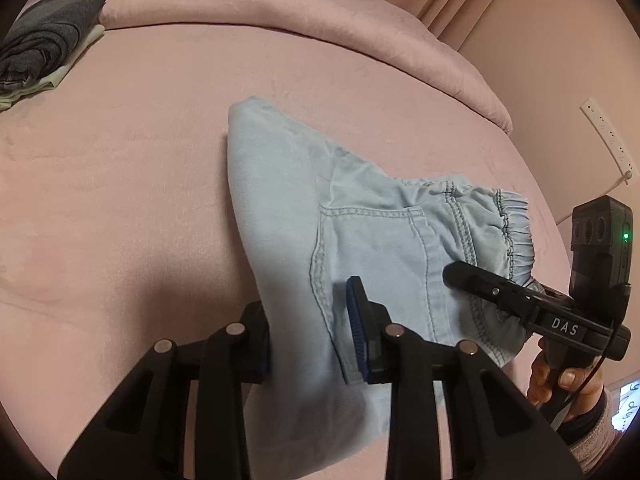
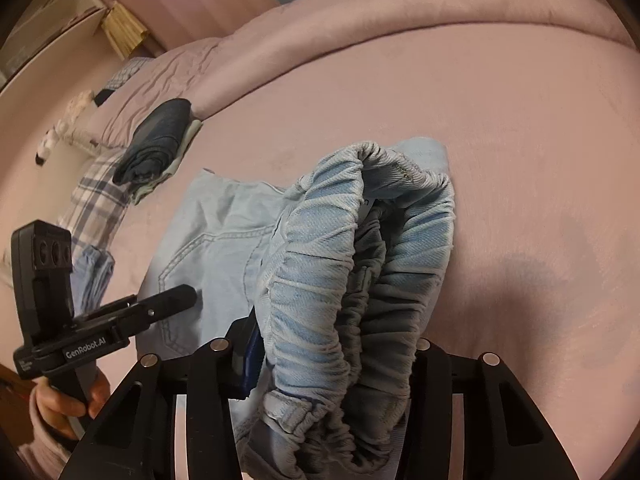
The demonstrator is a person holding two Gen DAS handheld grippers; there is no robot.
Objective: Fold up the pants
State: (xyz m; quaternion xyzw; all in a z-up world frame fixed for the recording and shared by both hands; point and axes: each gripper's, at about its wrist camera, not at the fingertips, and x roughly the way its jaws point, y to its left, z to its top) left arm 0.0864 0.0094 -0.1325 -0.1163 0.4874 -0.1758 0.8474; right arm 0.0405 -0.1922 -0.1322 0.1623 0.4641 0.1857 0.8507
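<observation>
Both hand-held grippers clamp the pants [image 1: 360, 216] edges; bare bed [image 1: 140, 160] lies around.

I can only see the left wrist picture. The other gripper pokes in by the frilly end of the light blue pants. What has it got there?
Observer: The right gripper has the elastic waistband of the pants bunched thick between its fingers, filling the gap.
Operator: Is anything next to that dark folded pile far off?
Observer: Yes, a plaid cloth lies beside the dark pile, towards the edge of the bed.
Operator: Anything beyond the bed?
Observer: A cardboard box shows past the bed's far corner.
</observation>
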